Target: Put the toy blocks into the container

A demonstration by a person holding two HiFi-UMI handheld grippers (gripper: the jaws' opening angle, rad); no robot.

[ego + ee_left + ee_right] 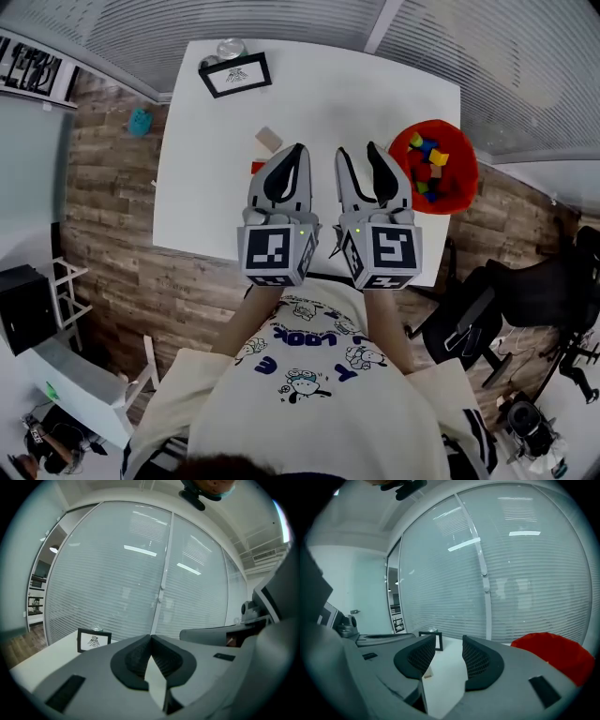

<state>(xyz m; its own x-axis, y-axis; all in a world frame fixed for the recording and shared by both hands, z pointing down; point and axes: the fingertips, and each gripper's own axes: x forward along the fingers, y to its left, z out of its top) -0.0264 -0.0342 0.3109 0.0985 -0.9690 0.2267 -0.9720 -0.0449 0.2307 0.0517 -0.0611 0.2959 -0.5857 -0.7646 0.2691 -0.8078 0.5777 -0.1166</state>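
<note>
left grey gripper point(299, 150) clamped tip-to-tip, empty; right grey gripper point(357, 150) wide apart, empty. small red block point(256, 167) half hidden behind the left one.

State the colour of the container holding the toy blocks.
The container is red; the head view shows it best.

The table point(309, 94) top is smooth, matt white. The floor point(103, 178) shows rough-grained wood planks. The left gripper point(300, 150) and right gripper point(357, 148) are matt grey plastic; their pads point(480, 660) are black and finely ribbed. The container point(464, 176) wall is matt red.
</note>
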